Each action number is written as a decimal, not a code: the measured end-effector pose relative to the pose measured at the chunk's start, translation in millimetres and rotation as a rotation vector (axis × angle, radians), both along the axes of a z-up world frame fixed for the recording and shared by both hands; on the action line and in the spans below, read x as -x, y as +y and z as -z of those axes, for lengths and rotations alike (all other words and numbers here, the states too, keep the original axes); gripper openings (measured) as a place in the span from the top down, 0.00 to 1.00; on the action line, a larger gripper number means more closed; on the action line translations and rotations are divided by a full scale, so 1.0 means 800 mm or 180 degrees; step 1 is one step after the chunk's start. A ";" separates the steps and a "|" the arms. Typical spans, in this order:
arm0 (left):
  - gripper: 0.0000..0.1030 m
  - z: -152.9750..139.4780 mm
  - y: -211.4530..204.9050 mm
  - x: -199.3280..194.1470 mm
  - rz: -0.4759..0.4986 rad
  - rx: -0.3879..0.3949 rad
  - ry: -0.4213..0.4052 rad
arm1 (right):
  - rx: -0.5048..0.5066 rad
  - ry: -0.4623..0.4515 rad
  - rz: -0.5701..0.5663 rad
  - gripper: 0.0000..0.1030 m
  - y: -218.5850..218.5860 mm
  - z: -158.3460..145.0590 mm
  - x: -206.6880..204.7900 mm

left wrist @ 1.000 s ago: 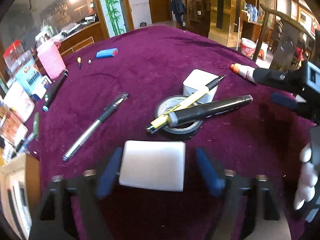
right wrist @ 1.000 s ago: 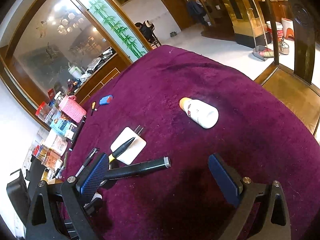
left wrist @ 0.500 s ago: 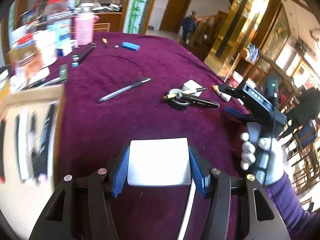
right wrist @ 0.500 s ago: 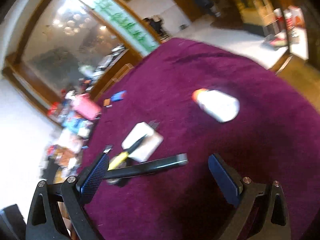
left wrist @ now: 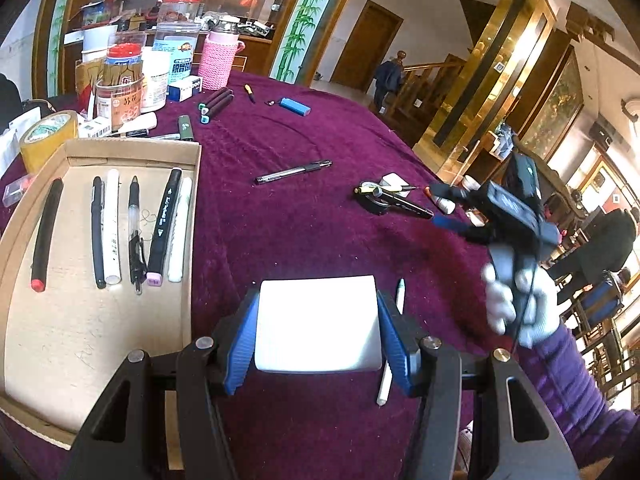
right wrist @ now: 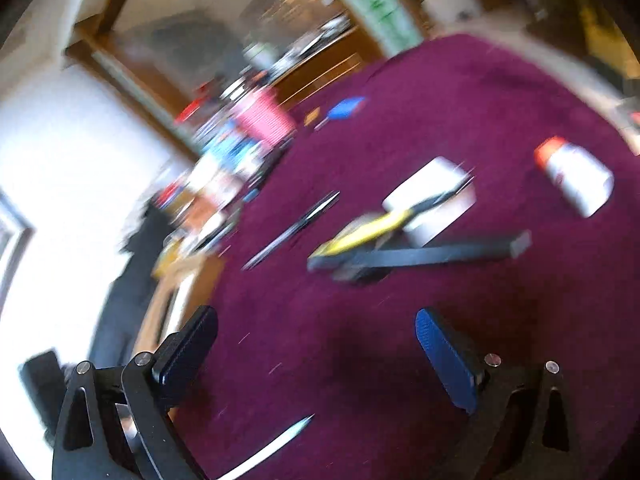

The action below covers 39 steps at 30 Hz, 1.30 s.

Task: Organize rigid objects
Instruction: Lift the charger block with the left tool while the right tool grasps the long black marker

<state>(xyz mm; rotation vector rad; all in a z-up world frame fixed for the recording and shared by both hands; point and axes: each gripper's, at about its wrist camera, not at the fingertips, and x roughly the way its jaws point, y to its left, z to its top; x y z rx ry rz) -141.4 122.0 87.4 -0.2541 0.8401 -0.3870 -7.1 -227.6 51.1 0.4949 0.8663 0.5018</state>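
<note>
The left tongs [left wrist: 318, 324] pinch a white block [left wrist: 316, 322] between their blue pads [left wrist: 240, 344], holding it above the purple surface [left wrist: 312, 240], just right of a cardboard tray [left wrist: 80, 320]. The tray's near half is bare, while its far half holds a row of pens [left wrist: 136, 232] lying side by side. The tray's right wall stands between the block and that bare floor. A white pen [left wrist: 390, 360] lies on the cloth under the tongs' right finger. Ahead, a wide stretch of cloth is open up to a dark pen [left wrist: 294, 171]. Further right a tape roll [left wrist: 374, 200] carries two markers [left wrist: 404, 204], with a white charger [left wrist: 394, 180] and a bottle [left wrist: 440, 200] close by. The right tongs [right wrist: 316, 344] are spread with nothing between them, over bare cloth short of that cluster; the view is blurred. A gloved hand [left wrist: 520, 304] grips their handle near the surface's right edge. Jars [left wrist: 120, 84], a pink cup [left wrist: 218, 62] and a yellow tape roll [left wrist: 48, 136] crowd the far left edge behind the tray.
</note>
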 end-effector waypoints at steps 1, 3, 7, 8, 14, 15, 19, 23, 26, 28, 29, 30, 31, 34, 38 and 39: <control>0.46 0.001 0.000 -0.001 -0.0004 0.0018 0.0008 | 0.0071 -0.0003 0.0120 0.02 -0.007 -0.001 -0.011; 0.46 0.002 -0.001 0.001 -0.0017 0.0058 0.0030 | 0.0201 0.0033 0.0341 0.02 -0.019 0.002 -0.039; 0.46 0.003 0.001 0.005 -0.0046 0.0069 0.0037 | 0.0058 0.0225 0.0367 0.02 -0.027 0.022 -0.073; 0.46 0.003 0.002 0.005 -0.0050 0.0069 0.0037 | -0.0073 0.0308 0.0220 0.02 -0.022 0.022 -0.073; 0.46 0.014 0.003 -0.004 -0.0020 0.0117 0.0118 | -0.0071 0.0598 -0.0742 0.02 0.042 0.016 -0.026; 0.46 0.015 0.001 -0.004 0.0002 0.0126 0.0124 | 0.0063 0.0506 -0.0673 0.02 0.042 0.008 -0.018; 0.46 0.016 0.001 -0.002 0.0046 0.0171 0.0106 | 0.0348 0.0367 -0.0174 0.02 0.015 -0.007 0.009; 0.46 0.015 0.005 0.000 0.0043 0.0198 0.0090 | 0.0298 0.0674 0.0240 0.02 -0.023 0.008 0.032; 0.46 0.017 0.006 0.000 0.0051 0.0236 0.0088 | 0.0398 0.0946 0.0480 0.02 -0.028 0.023 0.043; 0.46 0.021 0.003 0.000 0.0074 0.0270 0.0111 | 0.0541 0.0899 0.0564 0.05 -0.020 0.025 0.040; 0.46 0.022 0.002 0.001 0.0086 0.0279 0.0121 | 0.0659 0.0887 0.0561 0.06 -0.012 0.024 0.035; 0.46 0.023 0.001 0.002 0.0092 0.0290 0.0127 | 0.0735 0.0870 0.0538 0.09 -0.004 0.025 0.029; 0.46 0.023 0.001 0.004 0.0097 0.0306 0.0127 | 0.0843 0.0842 0.0519 0.10 0.009 0.024 0.021; 0.46 0.021 0.005 0.009 0.0087 0.0330 0.0097 | 0.1300 0.0724 0.0516 0.16 0.045 0.026 0.002; 0.46 0.017 0.016 0.014 0.0055 0.0335 0.0041 | 0.1969 0.0552 0.0647 0.38 0.082 0.030 -0.007; 0.46 0.017 0.019 0.014 0.0046 0.0335 0.0034 | 0.2049 0.0499 0.0677 0.42 0.083 0.031 -0.003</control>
